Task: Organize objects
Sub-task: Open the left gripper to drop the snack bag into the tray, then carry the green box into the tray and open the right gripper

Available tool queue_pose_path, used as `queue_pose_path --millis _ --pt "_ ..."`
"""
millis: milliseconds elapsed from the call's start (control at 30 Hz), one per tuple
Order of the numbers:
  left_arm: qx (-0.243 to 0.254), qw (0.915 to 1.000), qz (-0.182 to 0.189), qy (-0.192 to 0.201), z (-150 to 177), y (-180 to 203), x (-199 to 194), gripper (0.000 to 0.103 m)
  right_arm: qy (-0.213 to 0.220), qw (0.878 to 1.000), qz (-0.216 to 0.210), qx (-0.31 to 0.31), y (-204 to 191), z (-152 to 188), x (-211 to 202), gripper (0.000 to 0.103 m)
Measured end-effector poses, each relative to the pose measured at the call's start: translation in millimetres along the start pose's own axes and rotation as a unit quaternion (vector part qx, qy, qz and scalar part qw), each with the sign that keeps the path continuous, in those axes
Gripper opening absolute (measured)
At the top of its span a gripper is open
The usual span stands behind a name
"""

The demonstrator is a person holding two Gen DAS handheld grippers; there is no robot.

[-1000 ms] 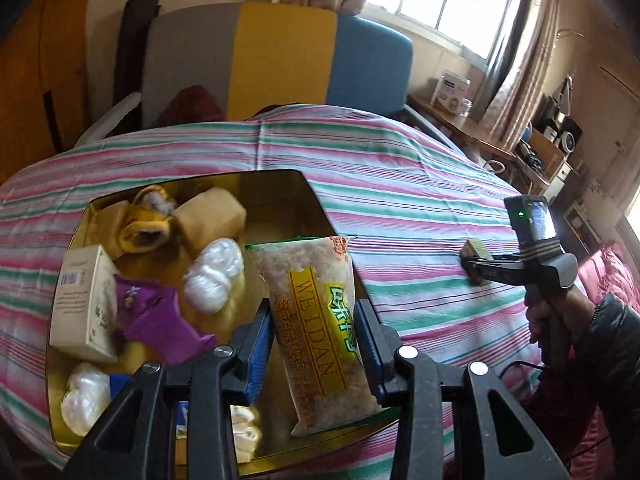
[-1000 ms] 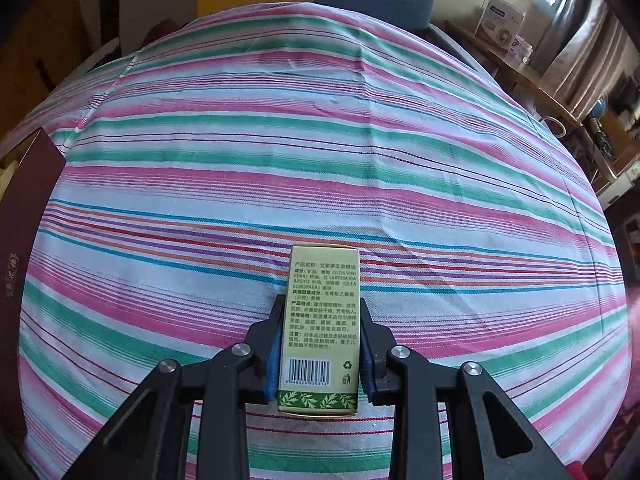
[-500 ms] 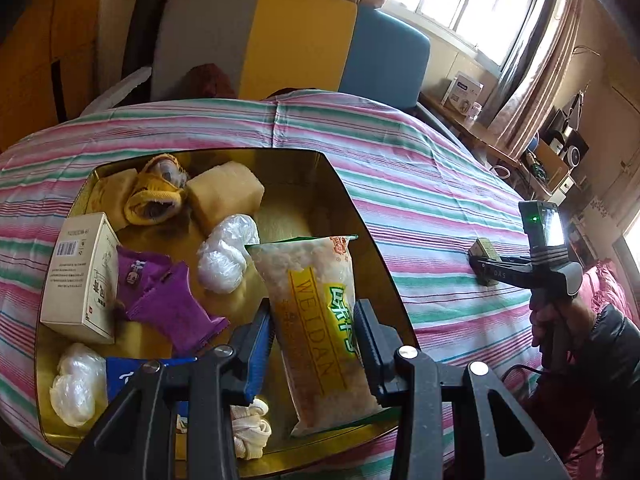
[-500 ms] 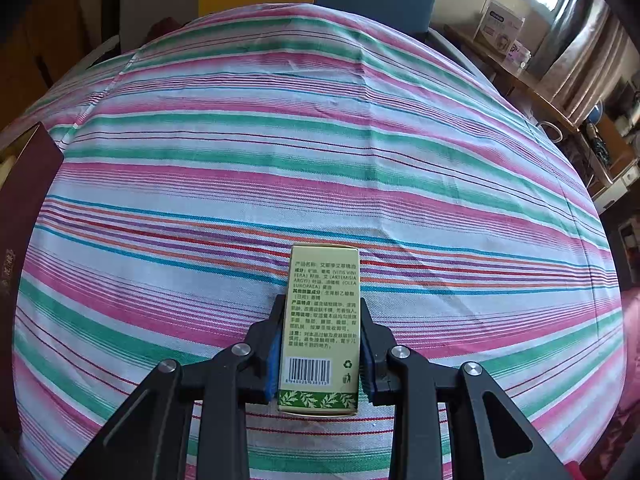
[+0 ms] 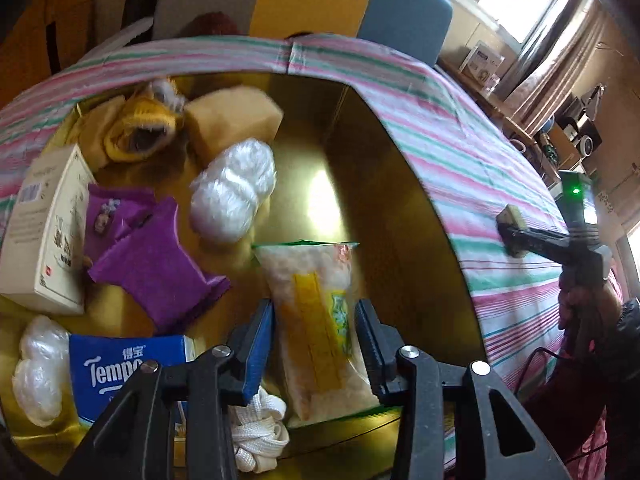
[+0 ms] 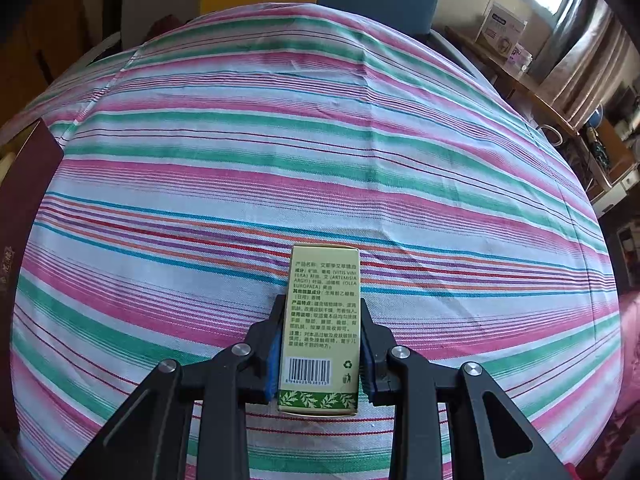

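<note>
Left gripper (image 5: 315,332) clamps the snack packet (image 5: 316,324) over the gold tin (image 5: 408,200) — packet tilted. Right gripper (image 6: 321,344) grips a green carton (image 6: 322,320) above the striped tablecloth (image 6: 280,160).

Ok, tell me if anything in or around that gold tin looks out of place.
Nothing looks spilled or damaged. The cream carton leans tilted against the gold tin wall's left side, and the snack packet sits between the left gripper jaws over the near rim. The items lie jumbled.
</note>
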State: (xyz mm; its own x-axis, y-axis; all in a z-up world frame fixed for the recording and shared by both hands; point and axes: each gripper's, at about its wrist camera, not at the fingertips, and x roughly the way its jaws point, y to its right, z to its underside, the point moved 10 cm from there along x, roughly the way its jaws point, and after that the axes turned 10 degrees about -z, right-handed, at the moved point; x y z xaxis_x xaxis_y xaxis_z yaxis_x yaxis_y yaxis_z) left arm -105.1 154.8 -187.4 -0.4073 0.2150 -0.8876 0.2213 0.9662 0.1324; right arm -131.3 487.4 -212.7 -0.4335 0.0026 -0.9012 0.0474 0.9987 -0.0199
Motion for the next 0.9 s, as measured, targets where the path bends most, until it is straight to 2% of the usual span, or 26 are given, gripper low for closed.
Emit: queue_pose_path --millis 100,333,467,567,667,767,900 --pt "-0.011 0.9999 -0.001 0.004 -1 -6 -2 0.05 0.0 1.0 0.0 0.0 -1 -1 0 0.032" --pt "-0.028 0.9978 -0.024 0.055 -9 -30 -37 0.05 -0.001 1.0 0.007 -0.005 -5 -5 -2 0.03" --pt "-0.038 0.9944 -0.061 0.077 -14 -56 -55 0.05 -0.008 1.0 0.005 0.014 -4 -6 -5 0.03" --pt "-0.043 0.9894 -0.097 0.1 -15 -76 -69 0.052 0.006 0.998 -0.027 0.048 -16 -15 -22 0.03" --pt "-0.055 0.9855 -0.114 0.113 -17 -93 -80 0.056 0.043 0.995 -0.08 0.034 -67 -38 -53 0.03" --pt "-0.072 0.9825 -0.125 0.118 -14 -106 -85 0.06 0.076 0.987 -0.141 -0.023 -149 -60 -86 0.03" --pt "-0.086 0.9796 -0.135 0.122 -10 -119 -89 0.061 0.084 0.974 -0.192 -0.088 -249 -71 -98 0.03"
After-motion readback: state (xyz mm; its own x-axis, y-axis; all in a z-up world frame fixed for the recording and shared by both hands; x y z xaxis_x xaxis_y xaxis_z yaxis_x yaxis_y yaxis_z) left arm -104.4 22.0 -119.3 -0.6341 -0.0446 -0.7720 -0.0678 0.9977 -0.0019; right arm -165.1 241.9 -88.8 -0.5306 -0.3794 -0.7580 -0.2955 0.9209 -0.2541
